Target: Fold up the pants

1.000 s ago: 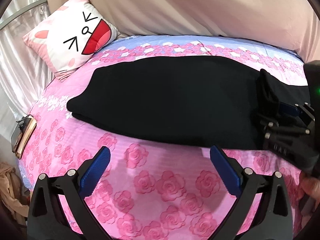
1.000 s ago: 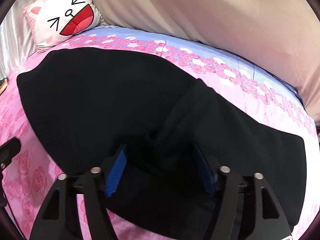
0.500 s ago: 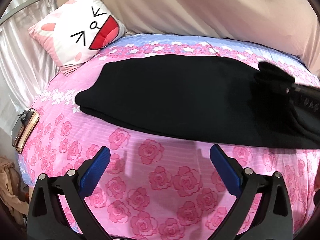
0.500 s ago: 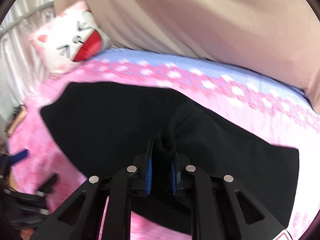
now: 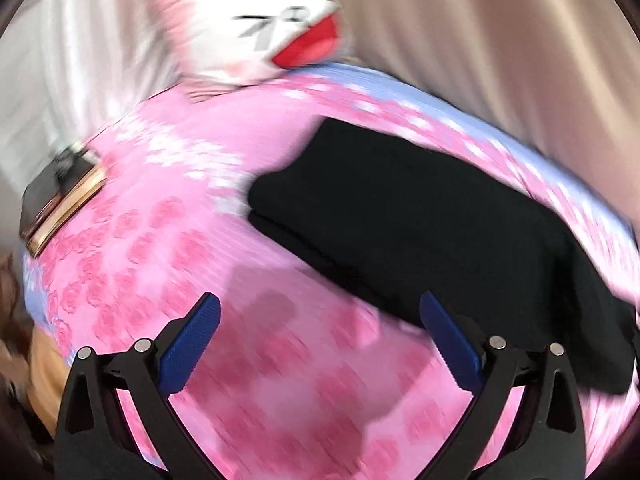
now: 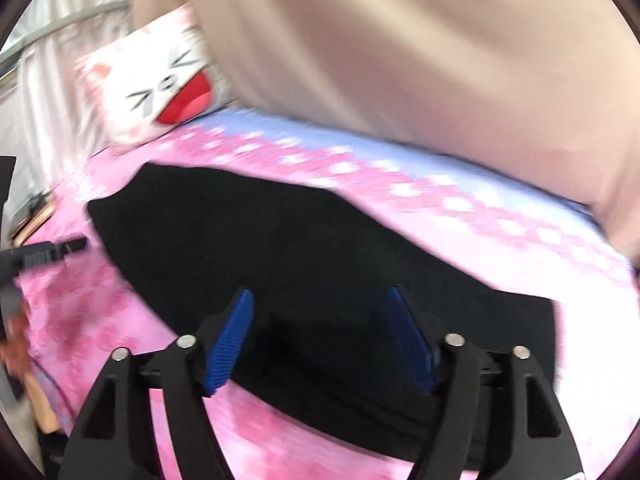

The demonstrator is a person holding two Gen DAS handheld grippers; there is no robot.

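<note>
The black pants [image 5: 420, 220] lie folded lengthwise on the pink rose bedspread [image 5: 168, 240], running from the middle to the right edge of the left wrist view. My left gripper [image 5: 320, 336] is open and empty above bare bedspread, its right finger at the pants' near edge. In the right wrist view the pants [image 6: 280, 240] spread across the middle. My right gripper [image 6: 320, 336] is open and empty just above the black cloth. Both views are motion-blurred.
A white cat-face pillow [image 5: 264, 28] [image 6: 160, 88] leans at the head of the bed. A dark case with a gold edge [image 5: 60, 200] lies at the bed's left side. A beige curtain [image 6: 400, 60] hangs behind. The left gripper's tip [image 6: 44, 252] shows at left.
My right gripper has opened and let go of the pants fold it was shut on half a second ago. My left gripper swung left toward the pillow end, still open.
</note>
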